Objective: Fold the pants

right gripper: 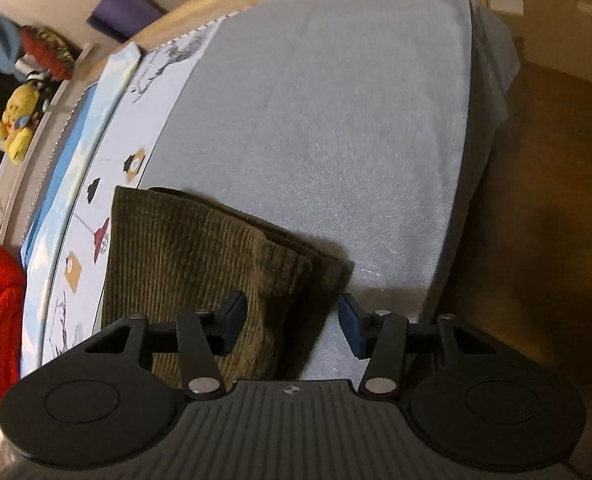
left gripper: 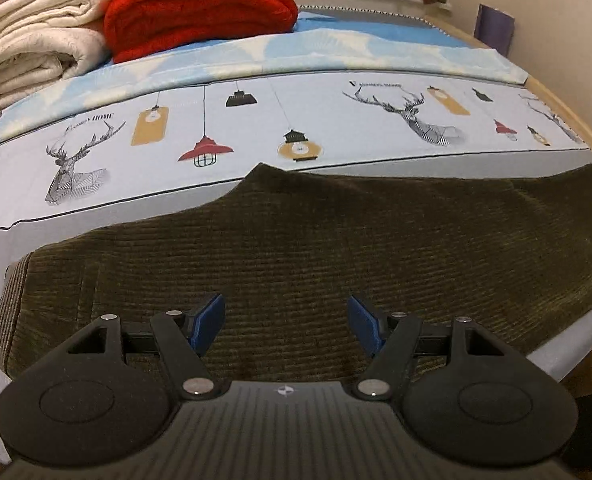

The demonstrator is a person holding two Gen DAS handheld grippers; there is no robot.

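Dark olive corduroy pants [left gripper: 336, 232] lie folded flat on the bed, their ribbed waistband at the left end in the left wrist view. My left gripper [left gripper: 286, 320] hovers over the near part of the pants, open, with nothing between its blue pads [left gripper: 208, 322]. In the right wrist view the pants [right gripper: 184, 248] show as a stacked, layered fold with a corner toward the bed's end. My right gripper [right gripper: 292, 316] stands open over that corner. Its left finger is above the cloth and its right finger above the bare sheet. Neither pad presses on the fabric.
The bed has a pale grey sheet [right gripper: 316, 120] and a band printed with deer and lamps [left gripper: 256, 120]. A red blanket [left gripper: 200, 8] and folded white blankets [left gripper: 32, 40] are stacked at the head. Plush toys [right gripper: 18, 120] line a ledge. Brown floor [right gripper: 536, 200] lies past the bed's end.
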